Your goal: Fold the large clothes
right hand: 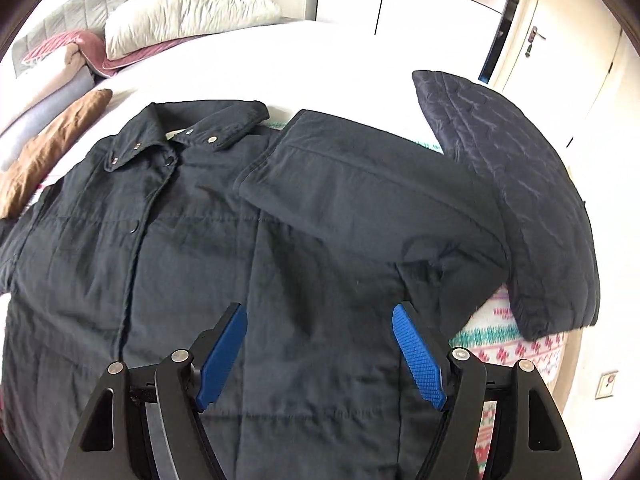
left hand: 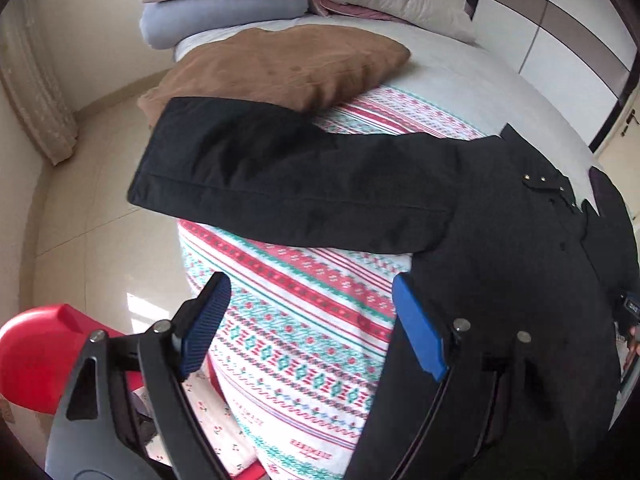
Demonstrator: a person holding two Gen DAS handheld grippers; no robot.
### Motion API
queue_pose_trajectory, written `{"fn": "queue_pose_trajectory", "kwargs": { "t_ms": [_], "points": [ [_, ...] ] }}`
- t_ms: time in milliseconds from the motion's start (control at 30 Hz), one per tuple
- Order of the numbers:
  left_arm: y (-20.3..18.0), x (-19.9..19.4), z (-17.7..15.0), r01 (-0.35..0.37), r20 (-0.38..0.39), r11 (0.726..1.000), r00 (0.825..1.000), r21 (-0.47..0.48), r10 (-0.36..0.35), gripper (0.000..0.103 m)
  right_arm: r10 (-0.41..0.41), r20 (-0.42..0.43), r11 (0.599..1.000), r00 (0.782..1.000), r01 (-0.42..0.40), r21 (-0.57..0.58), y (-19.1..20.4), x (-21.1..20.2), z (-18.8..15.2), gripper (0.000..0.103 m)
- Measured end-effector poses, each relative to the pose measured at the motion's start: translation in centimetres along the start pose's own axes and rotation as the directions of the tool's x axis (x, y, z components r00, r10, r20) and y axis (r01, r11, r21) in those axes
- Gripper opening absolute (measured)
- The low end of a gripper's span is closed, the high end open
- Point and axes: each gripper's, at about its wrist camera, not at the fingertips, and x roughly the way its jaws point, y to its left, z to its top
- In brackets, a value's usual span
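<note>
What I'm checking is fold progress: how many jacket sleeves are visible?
2. One sleeve lies folded over the jacket front; the other sleeve stretches toward the brown cushion.

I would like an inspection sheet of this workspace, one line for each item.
Surface: bed with a patterned blanket under the work.
Job's things: black jacket lying flat, buttoned; one sleeve folded onto the body, the other sleeve stretched sideways.
Clutter: brown cushion, dark quilted cushion, folded blankets, pillow.
Grippers: left hand-held gripper open, empty; right hand-held gripper open above the jacket.
Cables: nothing seen.
Surroundings: red stool, wardrobe, door.
</note>
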Motion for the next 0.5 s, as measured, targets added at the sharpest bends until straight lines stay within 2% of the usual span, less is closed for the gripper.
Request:
{"fn": "queue_pose_trajectory", "kwargs": {
  "t_ms": [67, 133, 233, 367, 400, 433, 467, 500],
  "points": [
    [-3.5, 0.7, -0.3, 0.078, -0.042, 0.996, 0.996, 0.05, -0.076, 0.083, -0.031, 0.0, 0.998, 1.0, 0.031, -0.047, 1.0, 2.1, 1.4, 0.076],
    [-6.7, 1.0, -1.3, 0.13, -0.075, 0.985, 0.99, 0.116, -0.122, 0.083, -0.052, -0.003, 0.994, 0.999, 0.052, -0.101, 2.2, 4.2, 2.5, 0.076],
    [-10.9, 1.9, -2.6, 0.147, -0.101, 0.966, 0.987, 0.212, -0.128, 0.083, -0.089, 0.011, 0.981, 0.996, 0.089, -0.171, 4.1, 7.2, 4.1, 0.075],
    [-14.9, 2.4, -4.8, 0.186, -0.081, 0.936, 0.982, 0.299, -0.169, 0.083, -0.134, 0.058, 0.971, 0.989, 0.143, -0.194, 5.3, 10.3, 5.3, 0.072],
    [-15.4, 2.8, -5.2, 0.198, -0.084, 0.931, 0.98, 0.305, -0.181, 0.083, -0.158, 0.076, 0.968, 0.985, 0.17, -0.185, 5.1, 10.6, 5.6, 0.059],
    [-15.9, 3.3, -5.6, 0.207, -0.095, 0.929, 0.978, 0.307, -0.187, 0.083, -0.153, 0.071, 0.971, 0.986, 0.164, -0.172, 4.7, 10.9, 6.0, 0.032],
    [-16.4, 3.6, -6.0, 0.216, -0.114, 0.927, 0.975, 0.307, -0.189, 0.083, -0.129, 0.063, 0.979, 0.99, 0.138, -0.149, 4.1, 10.9, 6.3, 0.021],
    [-16.6, 4.0, -6.4, 0.223, -0.134, 0.925, 0.973, 0.307, -0.19, 0.083, -0.114, 0.069, 0.985, 0.991, 0.122, -0.124, 3.4, 10.4, 6.6, 0.014]
  ]
}}
